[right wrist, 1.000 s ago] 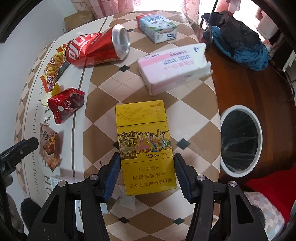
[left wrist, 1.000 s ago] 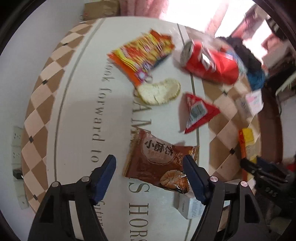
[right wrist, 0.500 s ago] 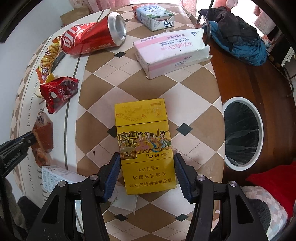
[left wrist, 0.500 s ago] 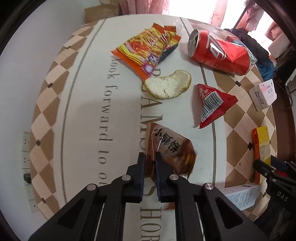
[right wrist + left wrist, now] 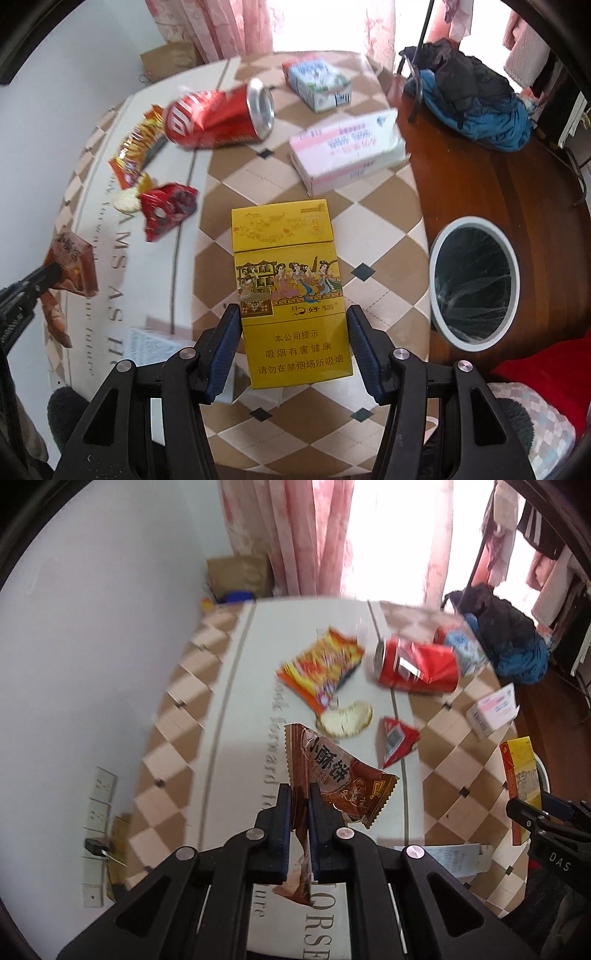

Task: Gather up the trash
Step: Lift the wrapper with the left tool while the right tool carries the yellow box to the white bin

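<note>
My left gripper [image 5: 300, 802] is shut on a brown biscuit wrapper [image 5: 332, 771] and holds it hanging above the table [image 5: 240, 738]. The right wrist view shows the same wrapper [image 5: 74, 266] at the far left. My right gripper [image 5: 293, 332] is shut on a yellow cigarette box [image 5: 284, 251], with a pad pressed on each long side, a little above the chequered tabletop. On the table lie a crushed red can [image 5: 417, 666], an orange snack bag [image 5: 321, 668], a pale peel [image 5: 345, 720] and a red triangular wrapper [image 5: 397, 740].
A white round bin [image 5: 472, 221] with a dark liner stands on the floor right of the table. A pink-white tissue pack [image 5: 343, 151] and a blue-white carton [image 5: 317, 81] lie at the back. White paper [image 5: 155, 343] lies near the front edge. Dark clothes [image 5: 476, 99] are heaped at the far right.
The left gripper closed on the brown wrapper and lifted it off the table, tilting up. The right gripper rose a little with the yellow box still in it.
</note>
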`<state>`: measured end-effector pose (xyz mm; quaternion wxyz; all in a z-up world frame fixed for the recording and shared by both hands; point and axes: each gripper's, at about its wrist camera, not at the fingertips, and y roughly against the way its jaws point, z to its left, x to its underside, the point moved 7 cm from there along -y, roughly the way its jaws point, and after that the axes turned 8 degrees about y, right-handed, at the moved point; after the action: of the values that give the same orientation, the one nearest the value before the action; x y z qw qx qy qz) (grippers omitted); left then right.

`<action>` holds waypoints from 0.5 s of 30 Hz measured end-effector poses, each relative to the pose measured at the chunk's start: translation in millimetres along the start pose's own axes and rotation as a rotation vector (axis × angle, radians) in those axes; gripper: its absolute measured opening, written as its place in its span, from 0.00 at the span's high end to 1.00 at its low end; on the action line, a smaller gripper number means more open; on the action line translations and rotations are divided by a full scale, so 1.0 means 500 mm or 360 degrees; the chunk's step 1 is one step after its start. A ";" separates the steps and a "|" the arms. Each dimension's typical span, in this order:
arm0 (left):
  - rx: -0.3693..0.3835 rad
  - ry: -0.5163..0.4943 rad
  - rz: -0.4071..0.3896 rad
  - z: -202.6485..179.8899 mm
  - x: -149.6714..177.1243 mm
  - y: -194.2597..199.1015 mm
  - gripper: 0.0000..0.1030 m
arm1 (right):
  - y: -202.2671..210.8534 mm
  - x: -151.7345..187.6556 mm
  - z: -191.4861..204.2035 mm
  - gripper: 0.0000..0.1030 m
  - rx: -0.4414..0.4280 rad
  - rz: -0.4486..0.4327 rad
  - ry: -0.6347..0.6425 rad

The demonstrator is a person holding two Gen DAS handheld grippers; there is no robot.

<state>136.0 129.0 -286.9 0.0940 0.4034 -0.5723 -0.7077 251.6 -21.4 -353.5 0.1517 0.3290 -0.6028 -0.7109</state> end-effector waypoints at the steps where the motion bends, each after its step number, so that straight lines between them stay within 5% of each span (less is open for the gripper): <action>1: -0.0005 -0.0004 -0.0038 -0.006 -0.007 0.022 0.95 | 0.017 -0.003 0.003 0.42 0.0004 -0.0036 0.0017; 8: 0.0032 -0.0022 -0.0195 -0.043 -0.030 0.133 0.95 | 0.123 -0.018 -0.016 0.42 -0.0023 -0.0220 -0.0006; 15: 0.0181 -0.0098 -0.0278 -0.173 -0.047 0.219 0.95 | 0.240 -0.016 -0.087 0.42 -0.0039 -0.0415 -0.0060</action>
<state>174.2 43.6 -180.4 -0.0087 0.4345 -0.5770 -0.6916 264.1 -76.5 -238.6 0.0507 0.3892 -0.5489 -0.7380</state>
